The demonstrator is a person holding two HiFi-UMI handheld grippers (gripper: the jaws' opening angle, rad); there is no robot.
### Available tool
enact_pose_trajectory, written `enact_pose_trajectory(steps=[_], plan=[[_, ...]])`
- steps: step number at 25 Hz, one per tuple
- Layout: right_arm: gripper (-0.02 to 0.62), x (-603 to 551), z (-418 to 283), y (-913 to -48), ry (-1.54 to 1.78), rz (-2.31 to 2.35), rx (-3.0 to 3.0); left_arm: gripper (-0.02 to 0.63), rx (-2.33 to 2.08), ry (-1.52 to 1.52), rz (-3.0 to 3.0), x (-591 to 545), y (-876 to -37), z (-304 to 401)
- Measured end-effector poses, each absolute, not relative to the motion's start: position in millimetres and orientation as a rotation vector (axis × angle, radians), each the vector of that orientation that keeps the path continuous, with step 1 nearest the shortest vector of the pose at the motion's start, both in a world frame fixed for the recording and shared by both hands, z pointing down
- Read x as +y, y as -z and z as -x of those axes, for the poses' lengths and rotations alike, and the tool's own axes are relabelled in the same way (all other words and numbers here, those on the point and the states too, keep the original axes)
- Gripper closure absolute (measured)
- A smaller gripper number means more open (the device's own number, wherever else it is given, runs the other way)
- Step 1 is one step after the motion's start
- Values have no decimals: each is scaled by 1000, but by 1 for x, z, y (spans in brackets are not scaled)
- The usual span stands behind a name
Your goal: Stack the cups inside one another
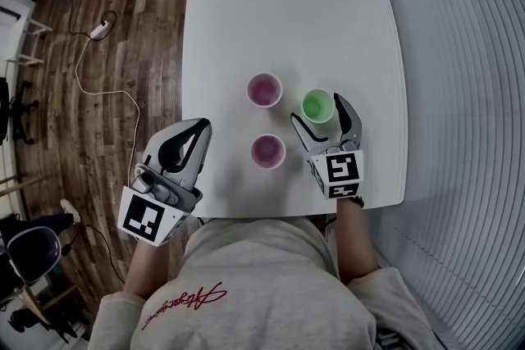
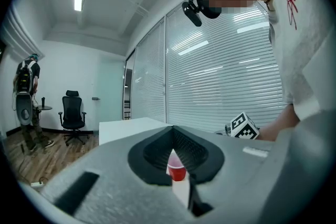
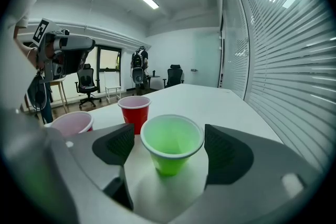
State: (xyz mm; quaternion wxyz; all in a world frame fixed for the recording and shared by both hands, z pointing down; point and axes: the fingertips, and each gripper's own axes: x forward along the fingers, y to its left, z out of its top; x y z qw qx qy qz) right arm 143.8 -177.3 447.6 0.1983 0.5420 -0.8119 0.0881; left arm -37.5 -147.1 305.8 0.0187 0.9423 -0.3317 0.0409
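Three cups stand upright on the white table [image 1: 271, 4]. The green cup [image 1: 317, 105] sits between the jaws of my right gripper [image 1: 321, 117], which is open, with a small gap on each side. In the right gripper view the green cup [image 3: 169, 162] fills the space between the fingers of the gripper [image 3: 169, 141]. One red cup [image 1: 265, 89] [image 3: 135, 110] stands farther out, and a second red cup [image 1: 268, 151] [image 3: 71, 123] is nearer me. My left gripper [image 1: 199, 129] [image 2: 172, 134] hovers at the table's left edge, shut and empty, and a red cup [image 2: 177, 171] shows past its jaws.
The table's near edge runs just under both grippers. Wooden floor [image 1: 107, 94] with a white cable lies to the left, and window blinds [image 1: 467, 94] close off the right. An office chair [image 2: 72, 113] and a standing person [image 2: 26, 97] are far off in the room.
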Motion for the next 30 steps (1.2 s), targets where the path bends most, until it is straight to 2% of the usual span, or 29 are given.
enact_pose_trajectory(steps=[9, 30], plan=[[241, -179, -146, -451, -253, -1513, -2248, 608, -1083, -137, -2915, -147, -300, 39], [236, -178, -143, -439, -223, -1459, -2263, 609, -1121, -114, -2908, -145, -288, 43]])
